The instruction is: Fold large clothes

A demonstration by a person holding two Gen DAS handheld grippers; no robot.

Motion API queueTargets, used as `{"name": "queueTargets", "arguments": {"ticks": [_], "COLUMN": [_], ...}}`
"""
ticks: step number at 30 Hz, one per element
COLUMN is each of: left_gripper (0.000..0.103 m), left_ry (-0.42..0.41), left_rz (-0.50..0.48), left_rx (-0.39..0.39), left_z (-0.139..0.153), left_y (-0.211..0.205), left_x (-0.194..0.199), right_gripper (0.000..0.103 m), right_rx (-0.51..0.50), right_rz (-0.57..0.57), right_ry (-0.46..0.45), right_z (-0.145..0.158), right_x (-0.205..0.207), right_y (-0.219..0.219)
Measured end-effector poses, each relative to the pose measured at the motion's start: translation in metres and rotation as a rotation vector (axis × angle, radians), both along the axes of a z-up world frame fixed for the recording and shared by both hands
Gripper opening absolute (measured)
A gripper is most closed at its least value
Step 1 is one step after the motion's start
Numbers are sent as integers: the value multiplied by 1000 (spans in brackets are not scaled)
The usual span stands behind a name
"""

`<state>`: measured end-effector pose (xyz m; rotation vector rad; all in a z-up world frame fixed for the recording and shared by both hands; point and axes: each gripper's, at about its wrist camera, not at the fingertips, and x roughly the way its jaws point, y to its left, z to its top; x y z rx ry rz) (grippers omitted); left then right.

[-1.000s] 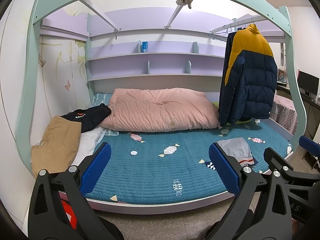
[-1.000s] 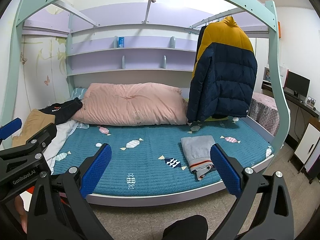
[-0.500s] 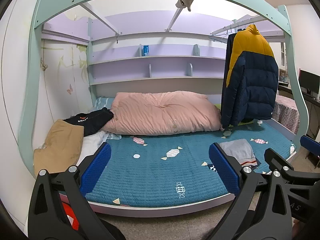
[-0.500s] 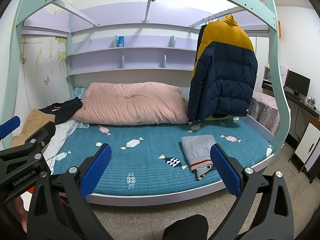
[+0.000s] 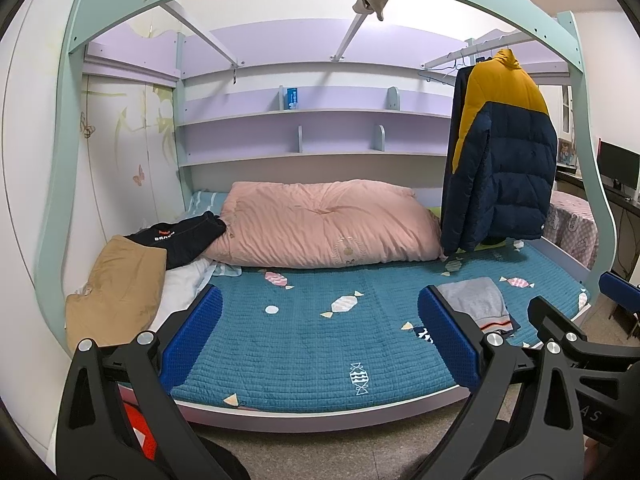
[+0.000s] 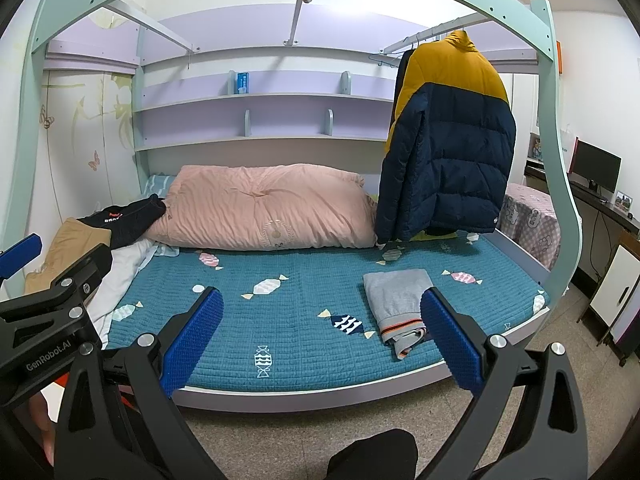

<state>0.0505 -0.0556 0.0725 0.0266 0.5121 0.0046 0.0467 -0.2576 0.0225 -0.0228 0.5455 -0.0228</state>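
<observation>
Lighting: bright, even, from overhead; ceiling glare. Shadows soft. Focus sharp throughout. Fisheye bends bed frame; black vignette at corners.

The right gripper hangs wide apart and empty before a folded grey garment on the teal mattress.

"GenRobot.AI" runs in pale letters along the black plastic body of the left tongs, seen at the right camera's left edge. White lettering beginning "BRA" marks the crumpled black garment on the bed; the rest is unreadable.
</observation>
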Motion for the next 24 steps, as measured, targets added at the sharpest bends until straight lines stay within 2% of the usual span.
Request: {"name": "queueTargets", "arguments": {"ticks": [24], "left_gripper": [98], "left_ry": [-4], "left_rz": [5], "left_rx": [5], "left_z": [1], "left_y": [1], "left_x": [0], "right_gripper": [96], "right_rx": [-3], "right_rz": [0], "right_ry": [0], "right_z": [0], "right_x": [0], "right_y": [1]}}
